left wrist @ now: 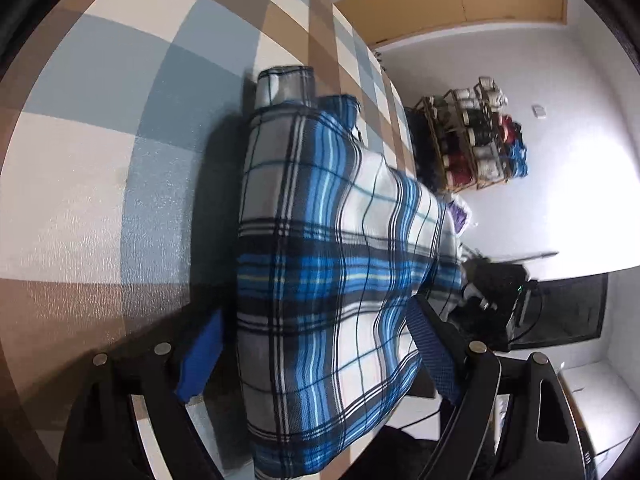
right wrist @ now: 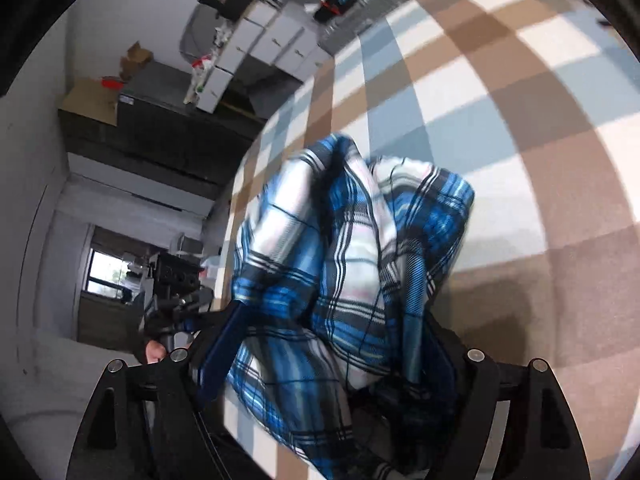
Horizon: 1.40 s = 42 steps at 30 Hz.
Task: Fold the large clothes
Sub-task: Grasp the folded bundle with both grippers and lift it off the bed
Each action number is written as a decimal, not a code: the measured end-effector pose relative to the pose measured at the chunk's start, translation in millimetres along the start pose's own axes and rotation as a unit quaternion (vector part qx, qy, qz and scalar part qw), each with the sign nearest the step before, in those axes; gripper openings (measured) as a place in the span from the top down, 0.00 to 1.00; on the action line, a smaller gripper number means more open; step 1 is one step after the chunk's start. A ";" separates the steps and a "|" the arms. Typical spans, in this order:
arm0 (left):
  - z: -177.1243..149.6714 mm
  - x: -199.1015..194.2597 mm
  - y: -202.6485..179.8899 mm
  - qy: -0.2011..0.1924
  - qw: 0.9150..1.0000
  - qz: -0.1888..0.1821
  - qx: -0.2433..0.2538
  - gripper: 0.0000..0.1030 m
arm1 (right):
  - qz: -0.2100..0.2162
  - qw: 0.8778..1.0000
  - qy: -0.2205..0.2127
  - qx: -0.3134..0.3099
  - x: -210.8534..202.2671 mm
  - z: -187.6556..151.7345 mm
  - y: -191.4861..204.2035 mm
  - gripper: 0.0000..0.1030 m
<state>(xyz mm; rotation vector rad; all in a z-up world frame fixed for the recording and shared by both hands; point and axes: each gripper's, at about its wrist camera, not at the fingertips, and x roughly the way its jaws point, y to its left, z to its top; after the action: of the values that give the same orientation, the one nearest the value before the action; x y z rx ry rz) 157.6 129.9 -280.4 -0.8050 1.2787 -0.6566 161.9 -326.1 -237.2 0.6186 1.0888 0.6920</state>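
Note:
A blue, white and black plaid garment lies folded into a long strip on the checked tablecloth. My left gripper stands open astride its near end. The left blue pad is clear of the cloth, and the right blue pad sits at the cloth's edge. In the right wrist view the same plaid garment is bunched and blurred on the tablecloth. It fills the gap of my right gripper, whose jaws stand wide. Fabric drapes over the right finger.
The table edge runs along the right of the left wrist view, with a wooden rack of yarn spools and black equipment beyond it. Past the table in the right wrist view are white drawers, a window and a hand.

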 end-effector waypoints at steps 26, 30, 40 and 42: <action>-18.3 23.6 -19.7 0.049 0.991 0.117 0.032 0.54 | -0.152 0.978 0.100 -0.104 53.5 -14.2 31.8 0.39; -11.3 27.9 -18.7 0.050 0.994 0.086 0.033 0.71 | -0.188 0.967 0.101 -0.141 64.8 -13.7 45.9 0.38; -25.8 22.0 -69.4 0.024 0.993 0.074 0.084 0.84 | -0.118 0.981 0.029 -0.152 24.3 -37.2 48.1 0.77; -29.7 20.7 -75.1 0.024 0.993 0.071 0.095 0.84 | -0.116 0.980 0.014 -0.163 11.3 -40.5 55.7 0.78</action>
<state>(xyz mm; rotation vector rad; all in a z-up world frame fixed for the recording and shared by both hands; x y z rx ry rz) 132.9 65.7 -233.4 -0.5413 1.2822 -0.6746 116.6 -277.4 -216.0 0.1960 1.0258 0.6580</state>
